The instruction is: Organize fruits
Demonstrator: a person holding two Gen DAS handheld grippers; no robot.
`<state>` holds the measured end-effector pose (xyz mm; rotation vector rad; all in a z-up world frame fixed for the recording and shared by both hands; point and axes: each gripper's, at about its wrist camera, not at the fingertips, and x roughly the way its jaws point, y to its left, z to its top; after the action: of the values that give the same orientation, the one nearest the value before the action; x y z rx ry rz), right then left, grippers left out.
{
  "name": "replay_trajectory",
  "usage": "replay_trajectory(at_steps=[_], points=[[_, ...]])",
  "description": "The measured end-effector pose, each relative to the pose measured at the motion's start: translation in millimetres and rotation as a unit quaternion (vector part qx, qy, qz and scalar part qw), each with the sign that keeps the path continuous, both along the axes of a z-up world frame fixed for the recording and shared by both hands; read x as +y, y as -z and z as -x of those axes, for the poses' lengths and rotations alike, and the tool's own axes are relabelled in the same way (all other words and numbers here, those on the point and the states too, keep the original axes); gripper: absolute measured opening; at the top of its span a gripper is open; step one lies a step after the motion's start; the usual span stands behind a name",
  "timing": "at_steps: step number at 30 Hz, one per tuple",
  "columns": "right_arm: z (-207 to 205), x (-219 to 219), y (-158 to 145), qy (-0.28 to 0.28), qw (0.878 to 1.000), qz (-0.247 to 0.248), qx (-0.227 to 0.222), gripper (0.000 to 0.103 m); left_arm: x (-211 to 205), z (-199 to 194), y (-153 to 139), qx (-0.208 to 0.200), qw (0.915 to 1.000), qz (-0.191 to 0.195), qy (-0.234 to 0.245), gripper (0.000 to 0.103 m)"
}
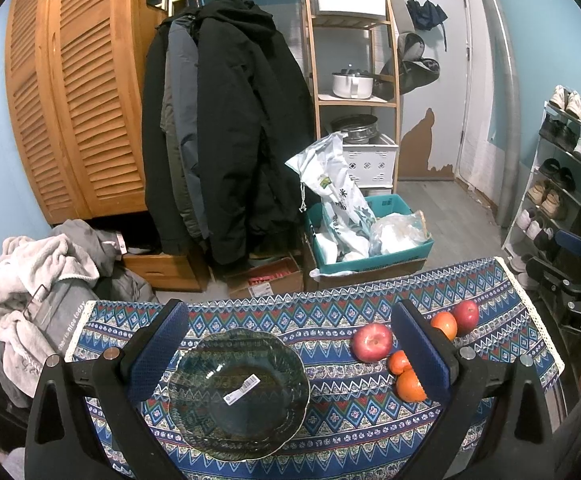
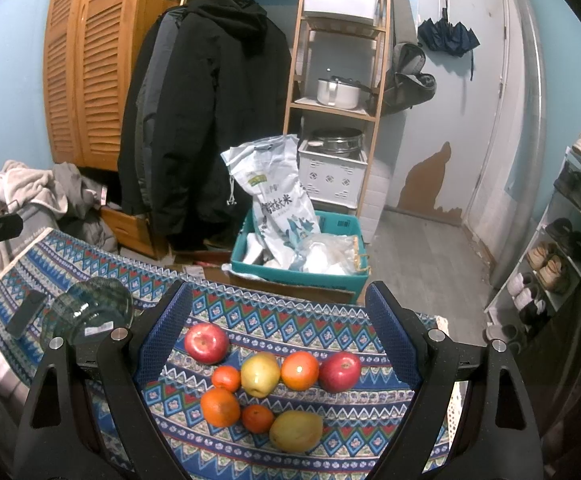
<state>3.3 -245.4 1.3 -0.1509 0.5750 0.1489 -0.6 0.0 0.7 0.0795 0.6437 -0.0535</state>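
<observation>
left gripper (image 1: 290,340): I've got it wide open over the scalloped dark-green glass bowl (image 1: 238,394)
right gripper (image 2: 280,330): gaping, empty, above the fruit cluster (image 2: 266,384) right of that bowl

Likely a home entryway: coats (image 1: 226,128) on a rail, a shoe rack (image 1: 562,168), a louvred wardrobe (image 1: 70,92).

Wide-open right hand-held gripper (image 2: 278,332) frames eight fruits (image 2: 260,374) (apples, oranges, pears) on a patterned desk (image 2: 330,452); glass bowl (image 2: 90,314) sits left.

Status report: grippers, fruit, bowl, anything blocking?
Left gripper open over empty glass bowl. Right gripper open above fruit pile. Nothing blocking.
</observation>
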Motion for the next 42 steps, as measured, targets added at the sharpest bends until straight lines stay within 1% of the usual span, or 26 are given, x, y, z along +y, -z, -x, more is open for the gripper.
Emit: replay_trajectory(at_steps=[34,42], points=[[-1.7,-2.9,-0.1,0.001,1.0,0.001,0.002,0.087,-4.1,-0.3,-0.7,0.001,1.0,-0.002,0.002,0.102],[-3.3,-11.5,0.0,0.005,1.0,0.001,0.005,0.087,-5.3,-0.1,-0.2,0.002,1.0,-0.002,0.003,0.102]])
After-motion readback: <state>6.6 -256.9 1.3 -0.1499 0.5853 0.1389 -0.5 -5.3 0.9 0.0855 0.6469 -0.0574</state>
